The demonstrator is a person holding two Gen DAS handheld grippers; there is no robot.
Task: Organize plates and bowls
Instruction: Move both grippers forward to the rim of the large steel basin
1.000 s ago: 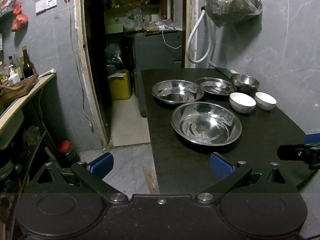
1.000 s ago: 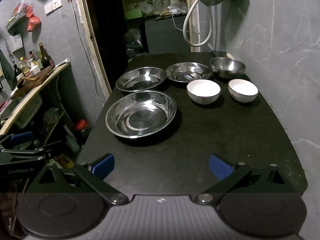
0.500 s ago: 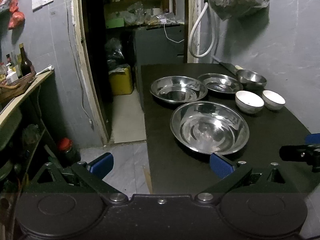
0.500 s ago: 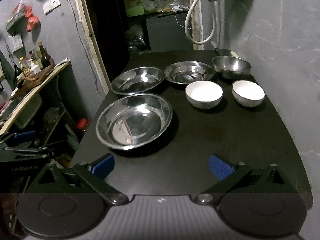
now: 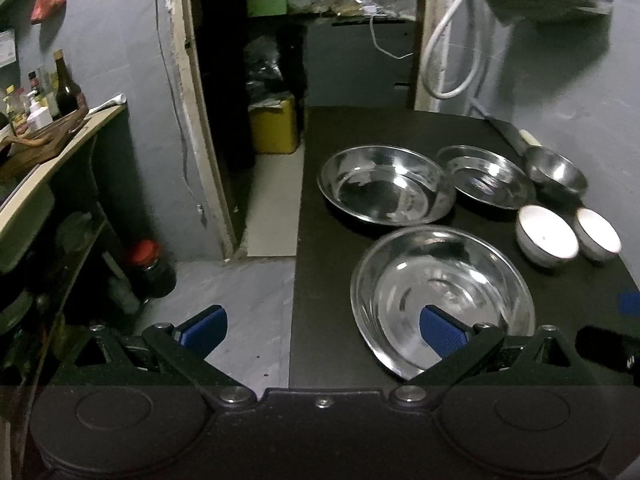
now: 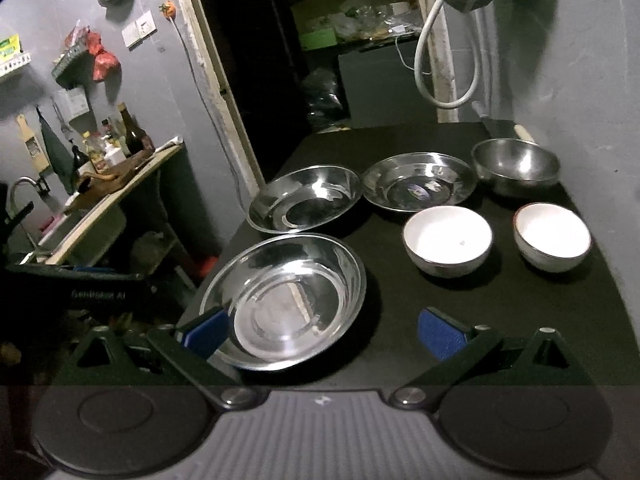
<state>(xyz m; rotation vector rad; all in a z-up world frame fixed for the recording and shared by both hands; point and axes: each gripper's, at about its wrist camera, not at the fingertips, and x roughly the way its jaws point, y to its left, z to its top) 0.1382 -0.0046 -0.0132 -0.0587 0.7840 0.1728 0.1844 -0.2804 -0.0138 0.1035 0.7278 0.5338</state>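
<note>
Both my grippers spread wide and hold nothing: left gripper (image 5: 322, 330) low over the desk (image 5: 332, 280) edge, one pad over the nearest steel plate (image 5: 442, 294), right gripper (image 6: 324, 332) straddling that plate's near rim, bowls (image 6: 448, 240) sitting beyond.

Both cameras sit low at the near end of the black table (image 5: 332, 184), looking along it toward the doorway (image 6: 256, 60). The left view hangs off the table's left edge; the right sits further right. Both catch the nearest steel basin (image 5: 442, 294) (image 6: 286, 300)
</note>
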